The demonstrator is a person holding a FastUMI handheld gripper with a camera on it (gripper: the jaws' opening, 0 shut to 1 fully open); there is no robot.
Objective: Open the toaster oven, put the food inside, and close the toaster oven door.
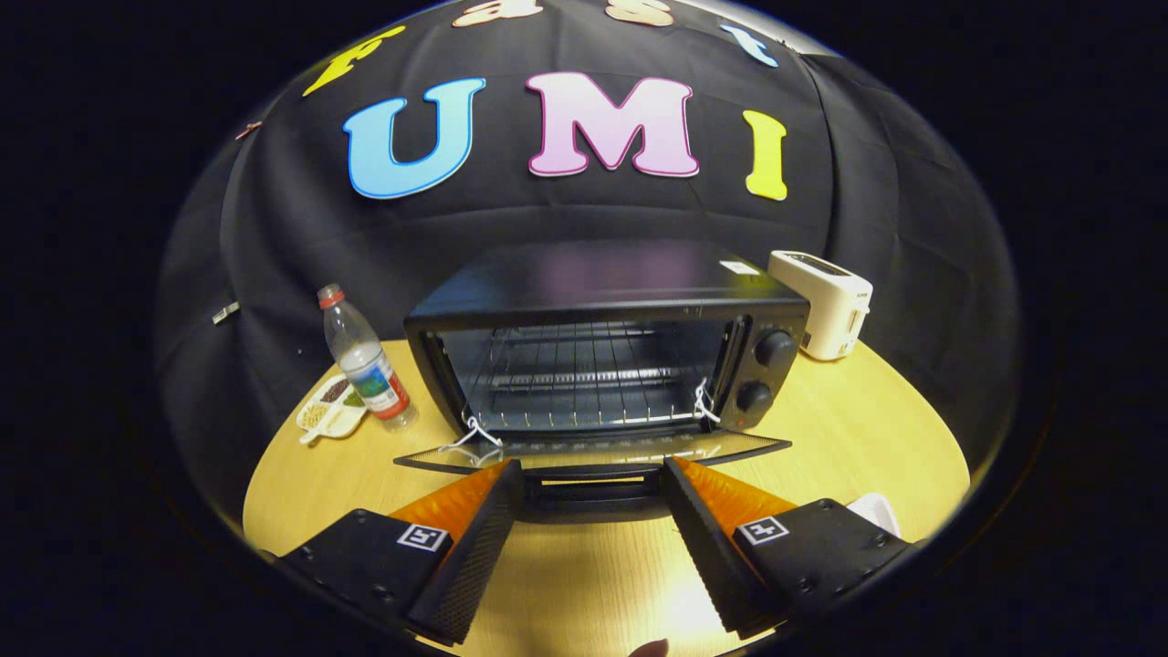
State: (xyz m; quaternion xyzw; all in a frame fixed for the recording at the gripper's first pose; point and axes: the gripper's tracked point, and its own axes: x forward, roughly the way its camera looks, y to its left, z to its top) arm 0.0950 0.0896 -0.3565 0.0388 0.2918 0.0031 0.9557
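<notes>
Ahead-left of your claw (591, 474): snack tray (330, 411), then water bottle (365, 360). Straight ahead: toaster oven (607, 342), door (593, 450) dropped flat, handle (591, 482) between your spread fingertips, not pinched. Ahead-right: white toaster (826, 306). All on the wooden table (867, 438).

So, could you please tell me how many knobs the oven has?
2, both on the oven's right panel: upper knob, lower knob below it. Gripper is open at the lowered door.
</notes>
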